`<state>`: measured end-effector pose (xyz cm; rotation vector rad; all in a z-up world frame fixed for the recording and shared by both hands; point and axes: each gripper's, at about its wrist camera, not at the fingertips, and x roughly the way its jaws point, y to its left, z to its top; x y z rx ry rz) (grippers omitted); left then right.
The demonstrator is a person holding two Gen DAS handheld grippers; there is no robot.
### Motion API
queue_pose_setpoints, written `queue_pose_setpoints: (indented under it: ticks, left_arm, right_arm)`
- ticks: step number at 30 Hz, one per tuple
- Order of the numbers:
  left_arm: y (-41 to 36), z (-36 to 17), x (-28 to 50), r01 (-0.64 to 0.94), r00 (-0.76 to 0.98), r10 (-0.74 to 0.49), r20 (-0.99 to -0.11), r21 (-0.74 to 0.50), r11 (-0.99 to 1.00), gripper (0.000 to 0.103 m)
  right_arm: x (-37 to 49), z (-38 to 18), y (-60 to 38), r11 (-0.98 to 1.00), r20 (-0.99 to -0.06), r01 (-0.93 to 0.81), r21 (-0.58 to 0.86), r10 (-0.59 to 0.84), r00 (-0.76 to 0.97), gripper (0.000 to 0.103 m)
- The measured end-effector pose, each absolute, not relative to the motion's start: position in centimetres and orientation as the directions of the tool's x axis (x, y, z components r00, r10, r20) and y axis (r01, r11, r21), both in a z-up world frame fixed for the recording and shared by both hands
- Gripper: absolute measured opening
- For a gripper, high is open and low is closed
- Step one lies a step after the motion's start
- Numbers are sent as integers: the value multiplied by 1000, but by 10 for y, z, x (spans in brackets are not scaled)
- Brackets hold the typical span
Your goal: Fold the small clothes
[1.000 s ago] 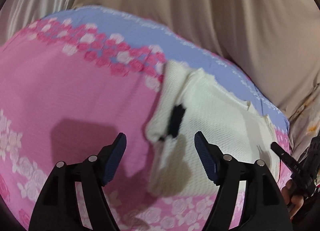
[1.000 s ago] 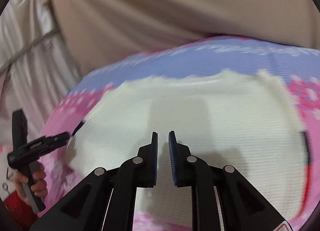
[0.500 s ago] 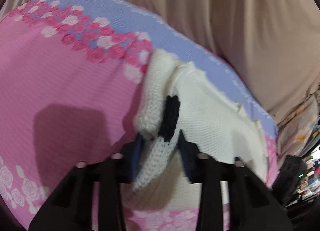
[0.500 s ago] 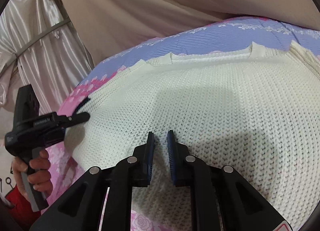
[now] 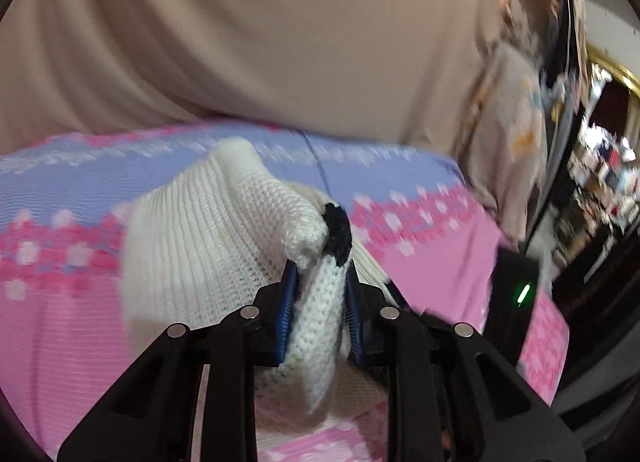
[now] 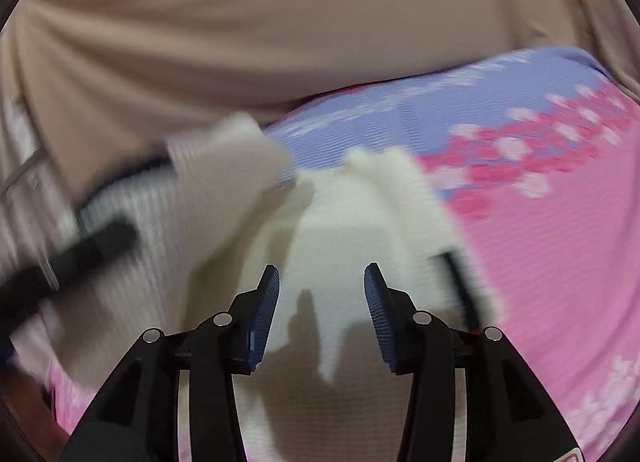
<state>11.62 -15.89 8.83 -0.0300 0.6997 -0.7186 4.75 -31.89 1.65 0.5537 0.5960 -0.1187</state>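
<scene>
Left gripper (image 5: 318, 312) is clamped hard on the sweater (image 5: 200, 250), blue pads biting a bunched ridge of cream knit just below a black patch (image 5: 338, 236). That pinched edge is lifted off the bedspread (image 5: 52, 326), with the rest of the knit draping away to the left and down under the fingers.

Over to the right gripper (image 6: 320, 312): jaws spread wide, nothing between them, hovering just above the sweater (image 6: 360, 221) where it lies on the bedspread (image 6: 560, 262). A black trim strip (image 6: 460, 286) shows at the knit's right edge. The view is smeared, and at the left a raised flap of cream knit and a dark bar cross the frame; most likely that is the left tool carrying its fold, though the blur keeps me from being sure.

So the step in hand looks like the first fold: one side or sleeve being carried across the body. Next up, the lifted edge needs to be laid flat and square over the middle, then let go, while the free gripper pins or smooths the body so it doesn't drag.

Containers? None in sight, just beige curtain (image 5: 240, 41) behind the bed.
</scene>
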Motion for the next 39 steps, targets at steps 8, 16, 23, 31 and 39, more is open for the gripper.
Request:
queue_pose_setpoints:
  ticks: [8, 16, 23, 31, 39]
  left_arm:
    - [-194, 41, 93, 594, 514, -552, -656, -193, 781, 38]
    - [-111, 48, 56, 544, 600, -500, -625, -140, 827, 76]
    - [-105, 2, 62, 522, 531, -434, -728, -123, 844, 78]
    - [-87, 9, 73, 471, 550, -429, -716, -158, 868, 16]
    - [-84, -7, 75, 470, 489, -439, -754, -196, 861, 15]
  right_arm:
    - [36, 5, -370, 747, -522, 279, 603, 105, 846, 51]
    - [52, 11, -326, 707, -461, 85, 702, 361, 810, 76]
    - [66, 3, -293, 783, -545, 92, 615, 337, 768, 77]
    - [27, 48, -319, 707, -243, -143, 693, 415, 877, 23]
    - [47, -4, -350, 765, -564, 144, 627, 319, 762, 30]
